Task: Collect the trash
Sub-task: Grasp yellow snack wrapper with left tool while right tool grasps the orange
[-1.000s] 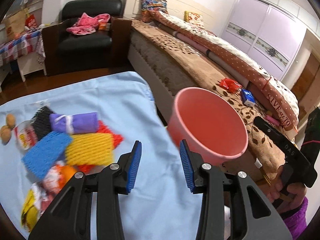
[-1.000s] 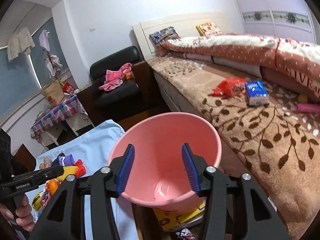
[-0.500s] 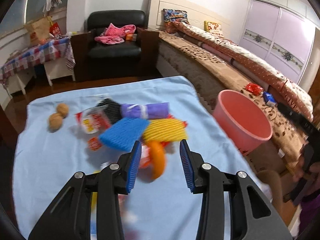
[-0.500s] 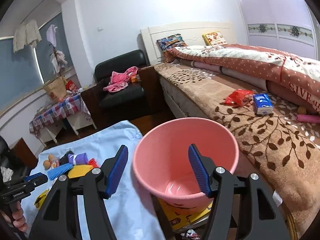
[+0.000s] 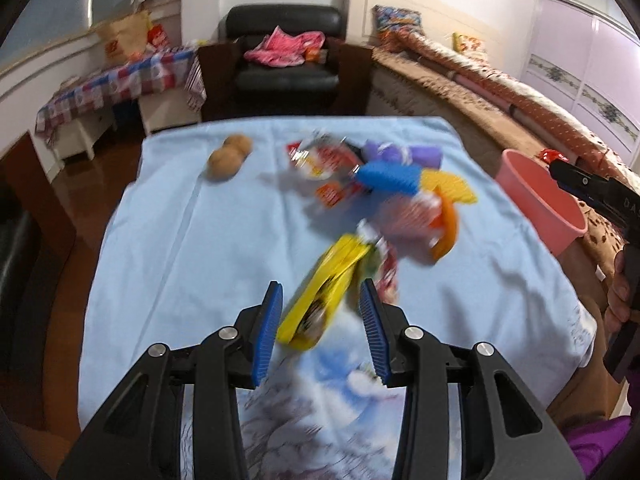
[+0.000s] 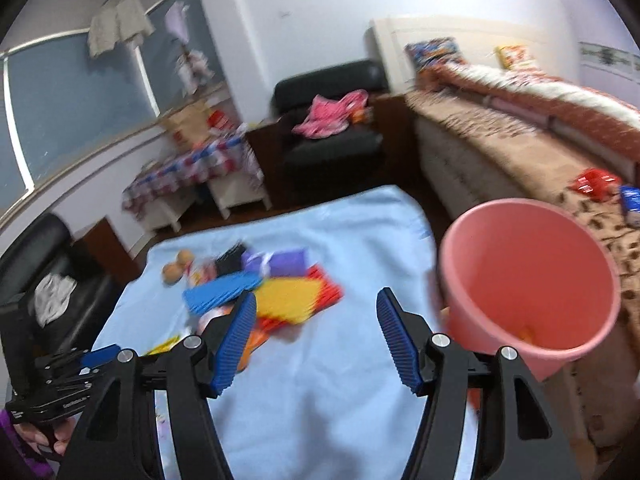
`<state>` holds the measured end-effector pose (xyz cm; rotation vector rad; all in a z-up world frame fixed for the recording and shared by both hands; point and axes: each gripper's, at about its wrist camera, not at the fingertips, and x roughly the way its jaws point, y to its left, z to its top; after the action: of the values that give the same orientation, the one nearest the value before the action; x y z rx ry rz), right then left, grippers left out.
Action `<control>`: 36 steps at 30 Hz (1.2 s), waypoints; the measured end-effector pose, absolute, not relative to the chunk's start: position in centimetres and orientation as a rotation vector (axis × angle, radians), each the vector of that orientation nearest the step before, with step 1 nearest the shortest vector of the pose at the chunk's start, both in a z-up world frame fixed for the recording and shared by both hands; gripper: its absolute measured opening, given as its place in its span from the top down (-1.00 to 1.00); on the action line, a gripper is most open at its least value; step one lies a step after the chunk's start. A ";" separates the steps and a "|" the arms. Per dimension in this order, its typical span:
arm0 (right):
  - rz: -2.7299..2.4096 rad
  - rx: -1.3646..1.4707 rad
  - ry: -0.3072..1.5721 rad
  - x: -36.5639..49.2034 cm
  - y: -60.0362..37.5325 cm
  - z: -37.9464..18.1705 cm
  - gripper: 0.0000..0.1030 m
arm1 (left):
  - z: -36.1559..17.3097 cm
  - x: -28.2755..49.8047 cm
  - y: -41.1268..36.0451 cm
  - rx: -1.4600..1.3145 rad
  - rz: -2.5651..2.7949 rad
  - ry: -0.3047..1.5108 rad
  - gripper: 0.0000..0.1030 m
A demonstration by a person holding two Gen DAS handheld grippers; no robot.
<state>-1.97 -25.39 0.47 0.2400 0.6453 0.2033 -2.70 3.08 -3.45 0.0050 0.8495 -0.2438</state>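
A heap of trash lies on the light blue cloth (image 5: 192,248): a blue foam net (image 5: 388,176), a yellow foam net (image 5: 450,188), a purple roll (image 5: 402,154), printed wrappers (image 5: 320,156) and an orange piece (image 5: 448,228). A yellow wrapper (image 5: 320,292) lies nearest, in line with the gap of my left gripper (image 5: 321,298), which is open, its pads clear of it. The pink bucket (image 6: 528,280) stands at the cloth's right edge. My right gripper (image 6: 316,304) is open and empty, left of the bucket, facing the heap (image 6: 280,288).
Two brown round things (image 5: 228,156) sit at the far left of the cloth. A bed with a brown blanket (image 6: 500,152) runs along the right, a red packet (image 6: 592,180) on it. A black armchair (image 5: 284,60) and a checked table (image 5: 120,84) stand behind.
My left gripper swung left from the bucket to over the trash heap. My right gripper opened wider and moved left off the bucket, which now stands to its right.
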 end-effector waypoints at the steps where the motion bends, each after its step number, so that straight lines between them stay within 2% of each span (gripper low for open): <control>1: 0.215 0.234 0.655 -1.8 -24.9 0.2 -0.20 | -3.7 -2.7 3.3 -0.007 -0.243 0.861 0.21; 21: 0.364 0.140 0.864 1.4 -17.2 -5.2 -0.19 | -6.1 -0.5 2.2 0.015 -0.258 0.925 0.22; 22: 0.366 0.145 0.869 1.6 -17.1 -5.3 -0.16 | -6.1 -0.5 2.2 0.014 -0.258 0.925 0.22; 26: 0.370 0.163 0.902 2.6 -16.6 -6.0 0.04 | -6.1 -0.6 2.6 0.010 -0.266 0.927 0.58; 28: 0.366 0.163 0.917 3.1 -16.4 -6.3 0.16 | -6.0 -0.7 2.8 0.004 -0.265 0.927 0.67; 34: 0.387 0.216 0.957 3.9 -16.3 -7.1 0.53 | -5.3 -1.1 3.5 -0.021 -0.260 0.913 0.71; 36: 0.390 0.220 0.955 3.9 -16.5 -7.1 0.56 | -4.9 -1.3 3.6 -0.030 -0.256 0.906 0.71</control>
<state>3.91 -16.54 -7.05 0.2201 0.9552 0.3898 -1.26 3.63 -4.95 -0.0298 0.9056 -0.2564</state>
